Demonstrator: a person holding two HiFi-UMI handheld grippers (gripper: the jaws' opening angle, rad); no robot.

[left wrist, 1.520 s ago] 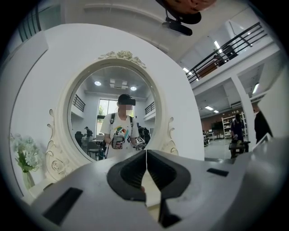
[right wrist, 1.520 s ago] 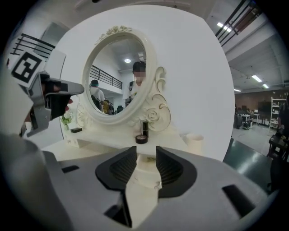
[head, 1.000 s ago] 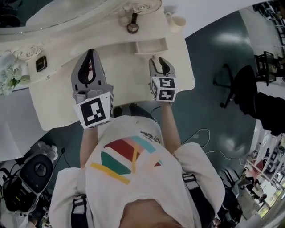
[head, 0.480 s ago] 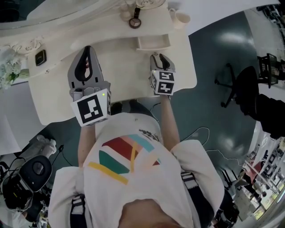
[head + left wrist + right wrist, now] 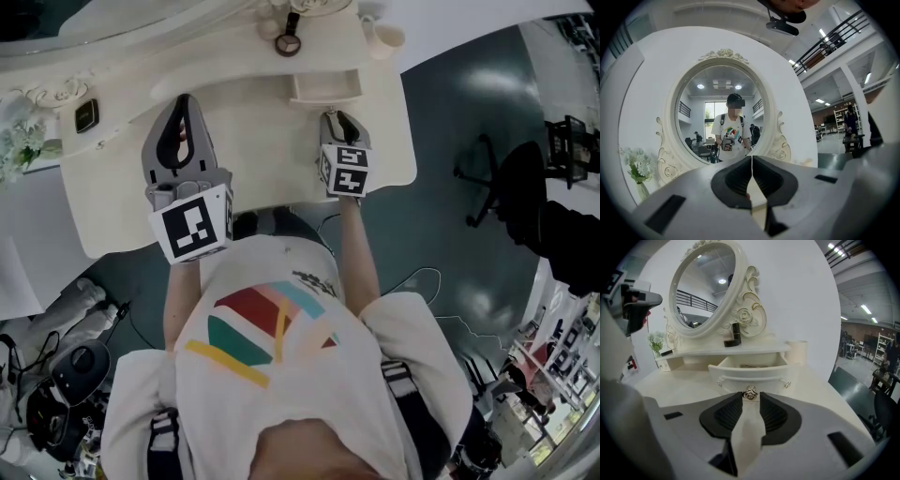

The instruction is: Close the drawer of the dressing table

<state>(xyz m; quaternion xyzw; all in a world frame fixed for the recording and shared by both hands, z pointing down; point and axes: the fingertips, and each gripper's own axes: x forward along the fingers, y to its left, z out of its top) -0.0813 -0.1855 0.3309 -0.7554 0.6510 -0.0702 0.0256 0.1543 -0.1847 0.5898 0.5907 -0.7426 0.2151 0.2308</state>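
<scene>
My head view looks steeply down on the table. My left gripper view faces the mirror level. My right gripper view tilts down, close on the drawer, which the head view shares.

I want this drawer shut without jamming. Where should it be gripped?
Take the round knob at the middle of the drawer front, straight from the front: it juts out centred, in line with the right gripper, whose jaws have just been closing.
</scene>
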